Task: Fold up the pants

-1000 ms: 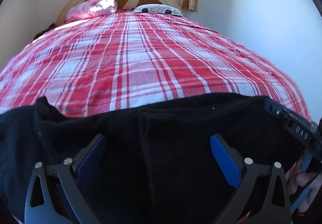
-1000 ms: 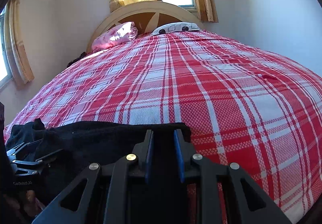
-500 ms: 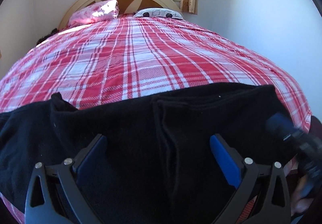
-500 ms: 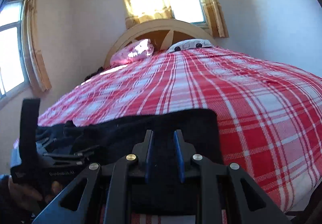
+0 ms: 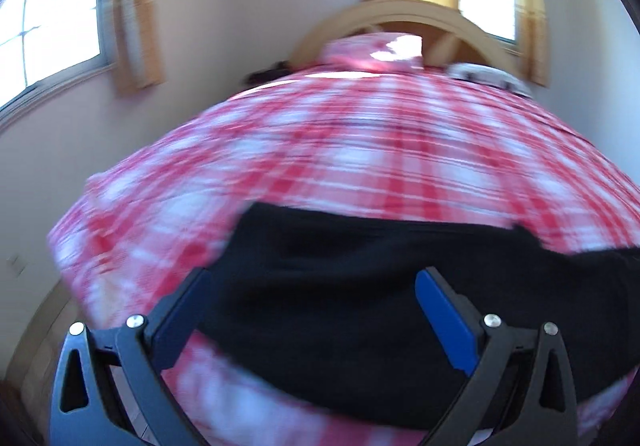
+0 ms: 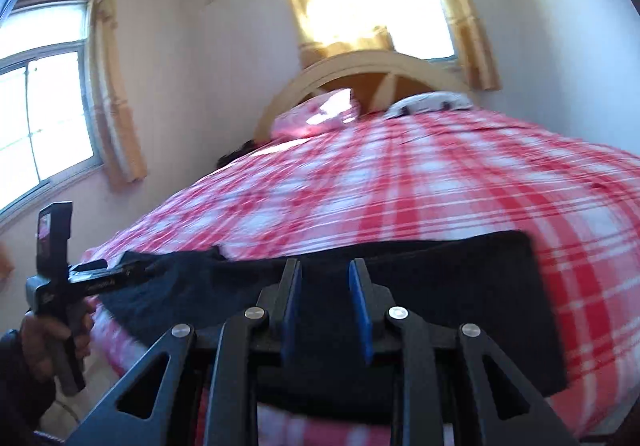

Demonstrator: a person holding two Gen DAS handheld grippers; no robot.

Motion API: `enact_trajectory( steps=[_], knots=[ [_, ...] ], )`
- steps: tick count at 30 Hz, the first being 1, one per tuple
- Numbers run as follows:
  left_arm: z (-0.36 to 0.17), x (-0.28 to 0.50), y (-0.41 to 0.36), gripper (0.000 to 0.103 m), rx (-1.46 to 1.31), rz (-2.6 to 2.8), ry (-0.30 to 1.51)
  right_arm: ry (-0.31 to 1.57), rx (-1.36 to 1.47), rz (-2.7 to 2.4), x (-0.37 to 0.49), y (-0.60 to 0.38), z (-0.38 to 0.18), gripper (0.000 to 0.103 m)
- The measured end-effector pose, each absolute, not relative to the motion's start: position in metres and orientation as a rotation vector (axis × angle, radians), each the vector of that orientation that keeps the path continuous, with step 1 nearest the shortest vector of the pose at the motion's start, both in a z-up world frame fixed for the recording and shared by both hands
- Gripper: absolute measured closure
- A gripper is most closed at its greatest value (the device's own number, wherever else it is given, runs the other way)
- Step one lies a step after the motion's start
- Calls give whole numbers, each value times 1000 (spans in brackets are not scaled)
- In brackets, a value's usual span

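Observation:
Black pants lie flat across the foot of the bed, folded into a wide band. My left gripper is open wide over their left part, nothing pinched; the picture is blurred by motion. In the right wrist view the left gripper is held by a hand and points at the pants' left end. My right gripper hovers over the middle of the pants near the bed's edge. Its jaws are opening with a narrow gap, and the blue pads do not pinch the black cloth that shows between them.
The bed wears a red and white plaid cover. A pink pillow and a white pillow lie by the arched headboard. Curtained windows are on the left and back walls. Floor shows left of the bed.
The left gripper has swung quickly left to the pants' left end, still open. The right gripper drew back and tilted up, and its jaws widened slightly.

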State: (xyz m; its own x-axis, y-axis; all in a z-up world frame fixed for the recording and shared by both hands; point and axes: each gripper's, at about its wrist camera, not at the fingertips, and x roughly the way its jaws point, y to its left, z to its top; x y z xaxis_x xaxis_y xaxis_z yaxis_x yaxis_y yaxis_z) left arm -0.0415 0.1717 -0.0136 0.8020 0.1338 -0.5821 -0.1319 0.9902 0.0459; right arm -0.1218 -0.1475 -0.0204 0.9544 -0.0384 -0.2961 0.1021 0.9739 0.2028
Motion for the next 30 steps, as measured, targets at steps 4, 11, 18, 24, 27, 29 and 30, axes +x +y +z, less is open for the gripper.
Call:
enact_trajectory(
  steps=[4,11,18,24,27,29,30],
  knots=[
    [-21,-40,225,0,-139,228,634,391,213,72,-85,-106,-29,75],
    [-46,-21,244,0,-267,180,679,447,131,154,-46,-43,-49,75],
    [-63,-19,239,0,-291,165,734,544,86,145,-26,-27,-83,67],
    [-54,-38,257,12,-499,146,727,524,39,155,-29,-16,-84,51],
    [-52,-57,265,12,-553,212,696,514,48,161,-31,-18,-82,51],
    [-54,-65,262,12,-550,219,692,503,54,165,-33,-18,-83,50],
    [-54,-65,260,12,-544,215,689,497,48,164,-33,-17,-84,49]
  ],
)
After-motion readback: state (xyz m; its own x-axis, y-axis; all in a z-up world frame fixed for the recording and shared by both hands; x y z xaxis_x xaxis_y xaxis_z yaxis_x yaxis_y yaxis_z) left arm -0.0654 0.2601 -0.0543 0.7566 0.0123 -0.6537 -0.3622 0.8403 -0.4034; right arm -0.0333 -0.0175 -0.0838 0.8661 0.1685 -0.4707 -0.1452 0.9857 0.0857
